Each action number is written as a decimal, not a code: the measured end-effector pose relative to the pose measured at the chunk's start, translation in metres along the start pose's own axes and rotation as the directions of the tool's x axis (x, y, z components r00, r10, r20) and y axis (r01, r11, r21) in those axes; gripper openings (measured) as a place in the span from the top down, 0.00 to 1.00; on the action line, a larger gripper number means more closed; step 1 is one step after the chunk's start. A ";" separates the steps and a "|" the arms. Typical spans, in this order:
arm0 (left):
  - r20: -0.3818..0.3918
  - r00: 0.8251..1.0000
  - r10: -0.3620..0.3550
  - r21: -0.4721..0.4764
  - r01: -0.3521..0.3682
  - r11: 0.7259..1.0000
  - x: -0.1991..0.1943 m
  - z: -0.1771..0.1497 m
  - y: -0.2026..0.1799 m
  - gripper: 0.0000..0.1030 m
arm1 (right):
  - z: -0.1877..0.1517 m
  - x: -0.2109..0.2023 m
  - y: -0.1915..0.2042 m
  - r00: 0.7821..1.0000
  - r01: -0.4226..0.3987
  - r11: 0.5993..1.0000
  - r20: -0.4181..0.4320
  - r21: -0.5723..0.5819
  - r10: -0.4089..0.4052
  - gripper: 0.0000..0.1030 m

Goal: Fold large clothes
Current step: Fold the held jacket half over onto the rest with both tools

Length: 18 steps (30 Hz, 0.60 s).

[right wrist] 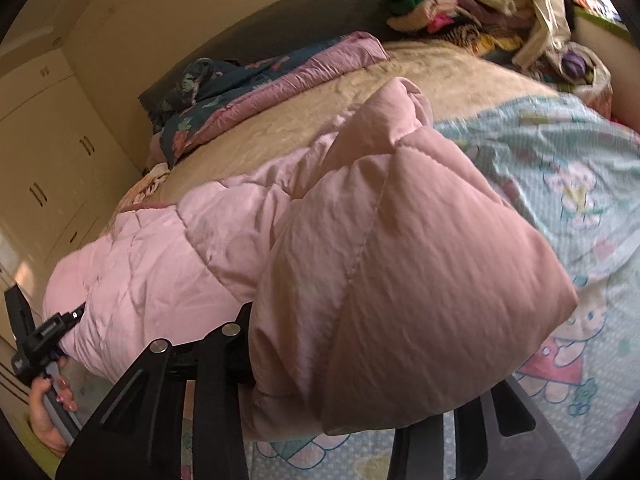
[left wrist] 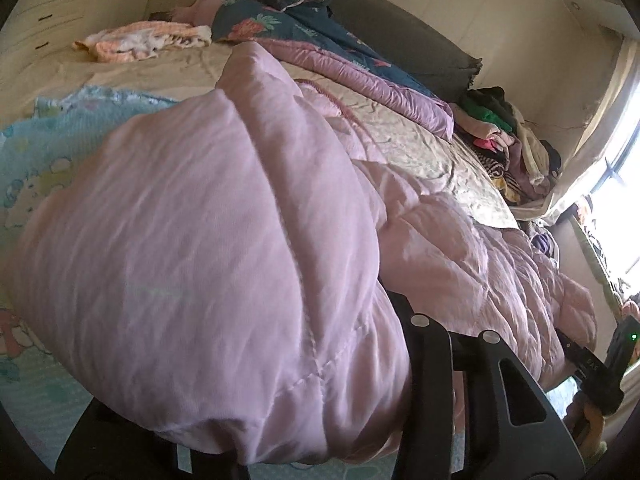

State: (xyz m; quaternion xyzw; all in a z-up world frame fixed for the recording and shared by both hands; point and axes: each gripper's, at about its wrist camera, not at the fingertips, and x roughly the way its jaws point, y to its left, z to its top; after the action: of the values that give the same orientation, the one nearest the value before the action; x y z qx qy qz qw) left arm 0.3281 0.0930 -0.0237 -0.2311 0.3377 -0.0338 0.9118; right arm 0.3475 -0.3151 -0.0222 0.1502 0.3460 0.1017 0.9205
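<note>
Bed: wide bed [left wrist: 400, 140] with crinkled beige sheet.
Below the tongs: pale blue cartoon-print blanket [right wrist: 560, 184].
Held up: puffy pink quilted coat [left wrist: 200, 260], its far part resting on the sheet.
Far side: navy floral quilt with mauve lining [left wrist: 320, 40]; pile of mixed clothes [left wrist: 508, 140].

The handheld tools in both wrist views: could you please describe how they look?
Both are matte black. The left tool has flat angular finger plates with triangular cutouts and round silver fasteners, and so does the right tool. The right wrist view shows the left one's grey handle and white lettering. The left wrist view shows a small green light on the right one.
</note>
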 end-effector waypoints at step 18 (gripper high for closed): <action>-0.021 1.000 0.000 -0.010 0.000 1.000 -0.053 -0.010 -0.010 0.66 | -0.005 -0.059 0.033 0.999 0.019 0.987 0.033 -0.160 -0.014 0.69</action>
State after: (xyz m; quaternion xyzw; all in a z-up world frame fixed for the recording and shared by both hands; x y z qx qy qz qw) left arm 0.2821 0.0917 0.0059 -0.2354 0.3475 -0.0344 0.9070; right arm 0.2977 -0.3009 0.0215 0.0747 0.3231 0.1191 0.9359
